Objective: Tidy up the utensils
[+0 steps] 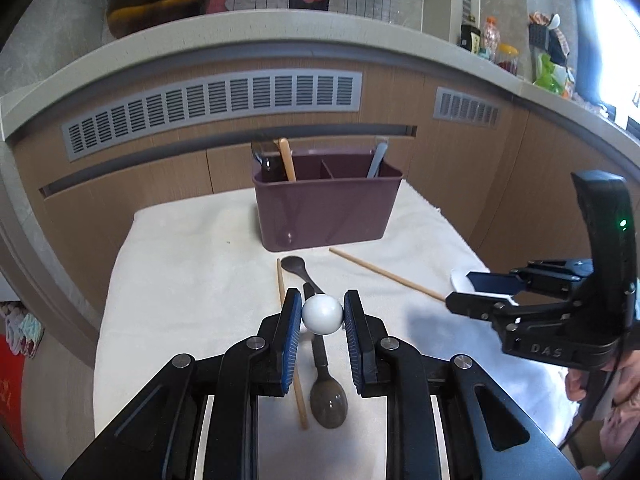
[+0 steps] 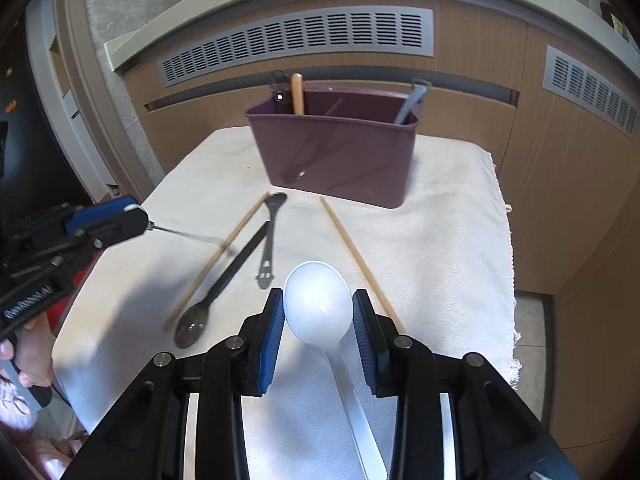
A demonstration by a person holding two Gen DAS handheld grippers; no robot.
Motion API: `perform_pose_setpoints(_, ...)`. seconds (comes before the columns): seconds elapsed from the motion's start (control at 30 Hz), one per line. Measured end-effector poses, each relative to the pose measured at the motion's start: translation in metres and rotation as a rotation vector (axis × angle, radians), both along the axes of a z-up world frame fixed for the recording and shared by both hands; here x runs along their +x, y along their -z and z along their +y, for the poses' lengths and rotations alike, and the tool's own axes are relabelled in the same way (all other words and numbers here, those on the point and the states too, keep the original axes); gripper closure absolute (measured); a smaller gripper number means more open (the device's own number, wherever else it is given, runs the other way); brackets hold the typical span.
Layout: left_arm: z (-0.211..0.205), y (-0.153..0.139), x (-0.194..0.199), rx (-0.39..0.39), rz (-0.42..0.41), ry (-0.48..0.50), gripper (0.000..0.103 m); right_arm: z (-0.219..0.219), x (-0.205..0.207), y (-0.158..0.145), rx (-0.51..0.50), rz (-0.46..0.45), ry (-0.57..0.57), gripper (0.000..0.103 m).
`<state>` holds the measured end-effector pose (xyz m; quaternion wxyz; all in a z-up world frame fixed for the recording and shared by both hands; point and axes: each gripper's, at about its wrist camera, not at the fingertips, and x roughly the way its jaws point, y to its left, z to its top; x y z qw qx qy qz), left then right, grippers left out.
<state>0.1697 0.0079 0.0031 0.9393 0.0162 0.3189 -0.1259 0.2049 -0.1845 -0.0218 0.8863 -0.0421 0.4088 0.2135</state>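
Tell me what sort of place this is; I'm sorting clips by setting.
Most likely a home kitchen or dining corner: a purple utensil caddy on a cloth-covered table, loose spoons and chopsticks, and bottles and jars on a stone ledge above wood panelling.

A cream cloth (image 1: 180, 272) covers the bench, hanging over its right edge in a fringed hem. Behind the far edge runs a wood-grain panel wall (image 2: 472, 128) with a dark horizontal slot and two grey slatted vents (image 1: 216, 108), topped by a pale stone ledge (image 1: 240, 36). On the ledge's right end stand bottles and jars (image 1: 496, 46). Bright daylight floods from a window (image 1: 616, 48) at right. Grey floor (image 2: 532, 348) shows beside the bench.
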Motion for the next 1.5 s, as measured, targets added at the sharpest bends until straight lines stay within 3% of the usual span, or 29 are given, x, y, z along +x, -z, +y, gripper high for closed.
perform_pose_setpoints(0.3,0.003,-0.034,-0.025,-0.037,-0.056,0.026,0.080,0.007,-0.028,-0.031,-0.014,-0.095,-0.036,0.072)
perform_pose_setpoints(0.43,0.003,-0.064,-0.028,-0.077,-0.087,0.070,0.081,0.006,-0.032,-0.062,0.021,-0.167,-0.046,0.072)
perform_pose_setpoints(0.63,0.005,-0.146,-0.003,-0.130,-0.211,0.117,0.081,0.001,-0.013,-0.149,0.080,-0.362,-0.044,0.072)
perform_pose_setpoints(0.77,0.005,-0.200,0.028,-0.134,-0.332,0.082,0.081,-0.002,0.009,-0.212,0.125,-0.528,-0.011,0.072)
perform_pose_setpoints(0.9,0.008,-0.223,0.059,-0.163,-0.365,0.068,0.081,-0.003,0.036,-0.241,0.156,-0.620,0.031,0.072)
perform_pose_setpoints(1.1,0.010,-0.217,0.104,-0.180,-0.349,0.073,0.080,-0.009,0.083,-0.234,0.231,-0.568,0.019,0.072)
perform_pose_setpoints(1.5,0.008,-0.142,0.185,-0.197,-0.185,0.076,0.080,-0.009,0.166,-0.159,0.307,-0.408,0.032,0.072)
